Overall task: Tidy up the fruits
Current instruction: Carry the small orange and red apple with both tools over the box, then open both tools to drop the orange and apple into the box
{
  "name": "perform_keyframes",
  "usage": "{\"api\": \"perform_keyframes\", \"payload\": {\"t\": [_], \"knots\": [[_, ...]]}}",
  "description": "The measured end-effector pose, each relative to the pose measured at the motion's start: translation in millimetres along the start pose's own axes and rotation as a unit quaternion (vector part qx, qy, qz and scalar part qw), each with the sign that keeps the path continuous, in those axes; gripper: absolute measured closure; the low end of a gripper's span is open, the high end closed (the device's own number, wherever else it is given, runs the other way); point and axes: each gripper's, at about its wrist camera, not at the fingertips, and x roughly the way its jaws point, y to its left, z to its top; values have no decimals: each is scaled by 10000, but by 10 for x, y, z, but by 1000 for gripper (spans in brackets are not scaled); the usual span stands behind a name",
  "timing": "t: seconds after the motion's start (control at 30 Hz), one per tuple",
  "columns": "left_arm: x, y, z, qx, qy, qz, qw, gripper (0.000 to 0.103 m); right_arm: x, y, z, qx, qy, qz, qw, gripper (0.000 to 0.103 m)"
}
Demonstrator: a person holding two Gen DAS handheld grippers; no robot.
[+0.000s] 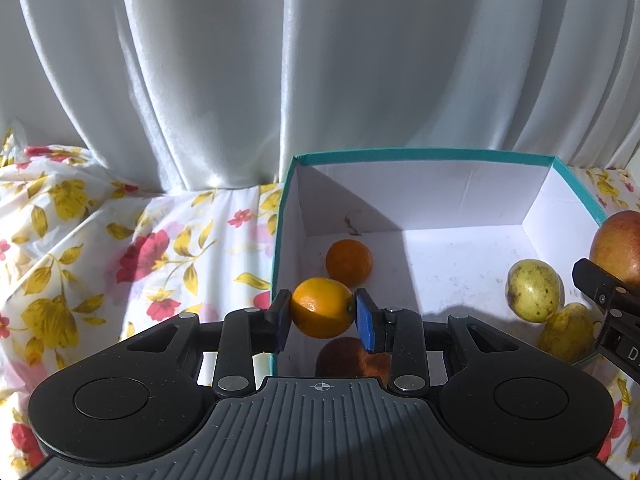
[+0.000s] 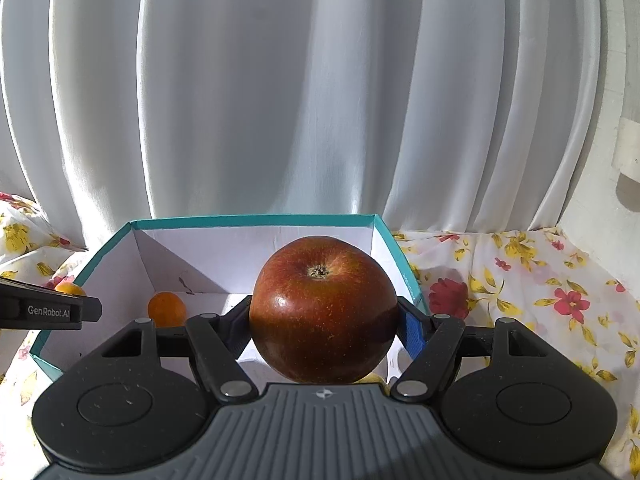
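Inside the teal-rimmed box (image 1: 420, 153), one orange (image 1: 349, 263) and two yellow-green fruits (image 1: 534, 290) are already laid. Two pieces are left — a second orange (image 1: 322, 307) is clamped in the left gripper (image 1: 323, 318) at the box's near-left corner, and a red apple (image 2: 323, 309) is clamped in the right gripper (image 2: 324, 322) above the box's right side. Neither is yet released.

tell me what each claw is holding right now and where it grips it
The left claw holds an orange, pads pressed on its two opposite sides. The right claw holds a red apple across its widest middle, stem end facing up.
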Motion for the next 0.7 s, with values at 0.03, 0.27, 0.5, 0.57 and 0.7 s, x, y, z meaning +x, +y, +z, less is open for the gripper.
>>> {"api": "perform_keyframes", "payload": {"t": [0.03, 0.27, 0.5, 0.57, 0.7], "knots": [[10, -1, -5, 4, 17, 3, 10000, 66, 13, 2, -8, -2, 10, -8, 10000, 31], [57, -19, -29, 54, 83, -18, 9999, 66, 98, 6, -81, -73, 134, -55, 9999, 31], [78, -37, -41, 114, 116, -53, 9999, 66, 166, -16, -135, -64, 267, -67, 9996, 31], [97, -39, -43, 124, 155, -79, 9998, 66, 181, -18, -146, -72, 294, -81, 9995, 31], [129, -44, -61, 160, 190, -63, 9997, 64, 220, -23, -172, -67, 388, -88, 9992, 31]]}}
